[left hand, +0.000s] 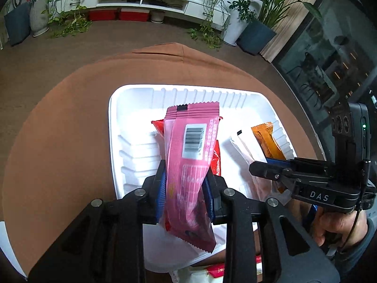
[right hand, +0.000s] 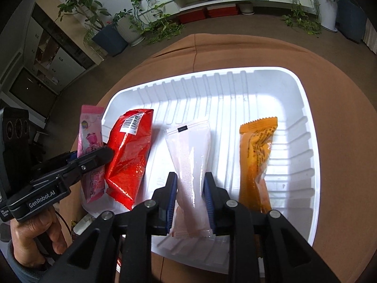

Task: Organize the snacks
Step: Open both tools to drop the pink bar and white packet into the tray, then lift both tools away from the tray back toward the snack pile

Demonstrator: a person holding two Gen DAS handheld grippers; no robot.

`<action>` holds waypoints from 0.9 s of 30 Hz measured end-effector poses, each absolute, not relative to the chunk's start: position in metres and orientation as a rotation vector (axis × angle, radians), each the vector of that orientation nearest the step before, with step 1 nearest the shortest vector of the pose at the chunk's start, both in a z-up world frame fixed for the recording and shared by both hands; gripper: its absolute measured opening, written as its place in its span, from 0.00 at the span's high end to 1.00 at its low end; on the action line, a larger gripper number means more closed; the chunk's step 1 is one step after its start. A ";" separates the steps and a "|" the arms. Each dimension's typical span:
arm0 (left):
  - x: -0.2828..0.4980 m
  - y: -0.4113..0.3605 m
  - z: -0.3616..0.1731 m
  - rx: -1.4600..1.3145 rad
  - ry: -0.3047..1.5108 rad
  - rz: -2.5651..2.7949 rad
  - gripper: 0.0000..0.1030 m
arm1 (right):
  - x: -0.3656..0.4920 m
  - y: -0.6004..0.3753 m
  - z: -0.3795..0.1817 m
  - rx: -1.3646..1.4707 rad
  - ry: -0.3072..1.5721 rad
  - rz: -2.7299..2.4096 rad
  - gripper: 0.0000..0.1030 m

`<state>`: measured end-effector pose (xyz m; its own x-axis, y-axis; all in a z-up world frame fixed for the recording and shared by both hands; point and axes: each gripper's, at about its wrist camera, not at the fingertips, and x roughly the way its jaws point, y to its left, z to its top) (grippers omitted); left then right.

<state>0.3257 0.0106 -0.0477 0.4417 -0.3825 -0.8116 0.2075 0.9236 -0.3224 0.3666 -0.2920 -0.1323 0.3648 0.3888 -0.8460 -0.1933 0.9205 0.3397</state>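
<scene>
We are at the placing step: both packets are over the white tray [right hand: 304, 122], which sits on the brown-covered bench [left hand: 59, 141]. Left gripper [left hand: 185, 191] is clamped on the pink snack packet [left hand: 188, 165] at its lower half, blue pads pressing both sides, packet tilted up over the red packet [right hand: 129, 155] that already lies in the tray. Right gripper [right hand: 190, 195] is clamped on the pale translucent packet [right hand: 190, 155], pads on both edges of its lower part, its far end resting on or just above the tray floor, we cannot tell which. The orange packet [right hand: 256, 155] lies to its right near the ribbed wall, apart from it

To do this well, in our judgement:
- lower the pink packet beside the red one, not on top, so the row stays flat
- keep the pale packet parallel to red and orange, in the gap between them
- let the far end touch down first, then release, so nothing flips
- open the grippers only enough to free the wrapper; slick film may cling to the pads
- lift straight back to avoid dragging neighbours

Risk: the pink packet ends up overlapping the red one, since it hangs over it now
</scene>
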 end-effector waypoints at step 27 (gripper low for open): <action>0.310 0.014 -0.036 -0.166 0.982 -0.347 0.12 | 0.330 -0.312 -0.095 0.362 0.967 0.437 0.23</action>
<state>0.3105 0.0142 -0.0362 0.5059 -0.3609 -0.7835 0.2121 0.9324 -0.2925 0.3298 -0.3117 -0.0953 0.4935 0.5081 -0.7059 -0.1935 0.8554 0.4804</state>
